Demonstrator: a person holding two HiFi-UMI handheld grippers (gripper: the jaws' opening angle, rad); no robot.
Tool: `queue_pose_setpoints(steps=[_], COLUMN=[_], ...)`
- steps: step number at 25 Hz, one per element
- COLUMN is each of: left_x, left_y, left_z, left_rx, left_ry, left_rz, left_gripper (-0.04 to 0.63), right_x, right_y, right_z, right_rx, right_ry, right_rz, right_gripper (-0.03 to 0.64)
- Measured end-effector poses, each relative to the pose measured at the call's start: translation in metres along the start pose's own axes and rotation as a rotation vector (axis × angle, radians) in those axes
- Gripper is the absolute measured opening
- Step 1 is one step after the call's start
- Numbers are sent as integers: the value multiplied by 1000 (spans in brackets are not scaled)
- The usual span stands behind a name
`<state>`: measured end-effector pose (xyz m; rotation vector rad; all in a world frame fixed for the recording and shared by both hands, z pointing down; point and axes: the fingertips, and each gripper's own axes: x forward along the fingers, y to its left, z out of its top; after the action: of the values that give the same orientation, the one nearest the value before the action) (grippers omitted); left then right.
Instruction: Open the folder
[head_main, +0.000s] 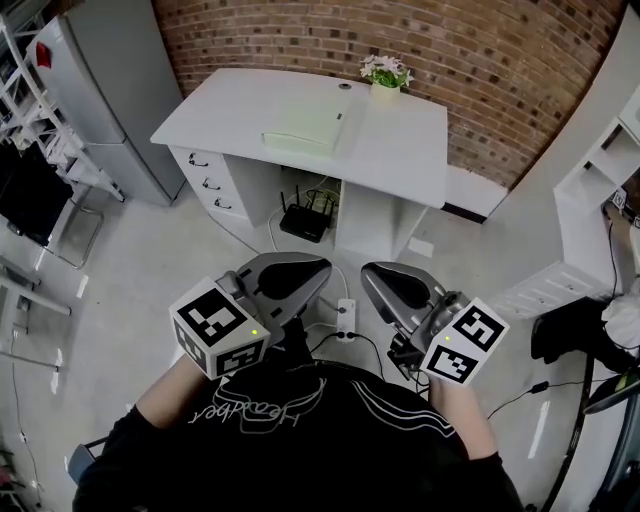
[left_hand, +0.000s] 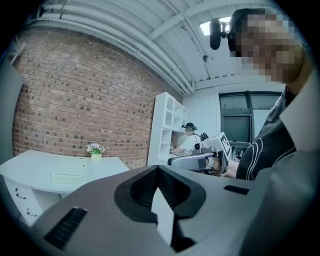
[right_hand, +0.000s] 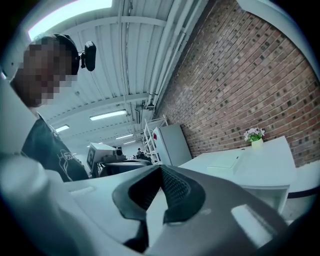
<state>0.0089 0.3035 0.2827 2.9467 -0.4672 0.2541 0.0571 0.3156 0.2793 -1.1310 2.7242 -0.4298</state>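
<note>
- The folder (head_main: 300, 128) lies flat and closed on the white counter (head_main: 405, 150) at my 12 o'clock, well apart from both hands. I judge the task not yet begun.
- The left gripper (head_main: 290, 268) has its fingers (left_hand: 142, 189) pressed together on nothing.
- The right gripper (head_main: 395, 282) is likewise closed and empty, fingers (right_hand: 176, 189) meeting.
- I carry both low near the body, probably for the approach.

Head view looks steeply down; both tool views share the distant desk (head_main: 400, 150).
</note>
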Motion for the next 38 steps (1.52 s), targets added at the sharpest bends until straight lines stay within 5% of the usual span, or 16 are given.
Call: queue_pose_setpoints(steps=[13, 25, 38], left_x=[48, 89, 152], left_y=[120, 256, 351], left_z=[5, 21, 2], left_rx=[61, 32, 72], left_ry=[64, 114, 223], left_rz=[-12, -31, -87], left_gripper=[3, 3, 3], right_x=[84, 178, 212], right_y=[-93, -185, -276], right_z=[15, 36, 32], right_rx=[80, 137, 229], right_ry=[-6, 27, 26], right_rz=[-41, -102, -236], right_gripper=[5, 5, 5])
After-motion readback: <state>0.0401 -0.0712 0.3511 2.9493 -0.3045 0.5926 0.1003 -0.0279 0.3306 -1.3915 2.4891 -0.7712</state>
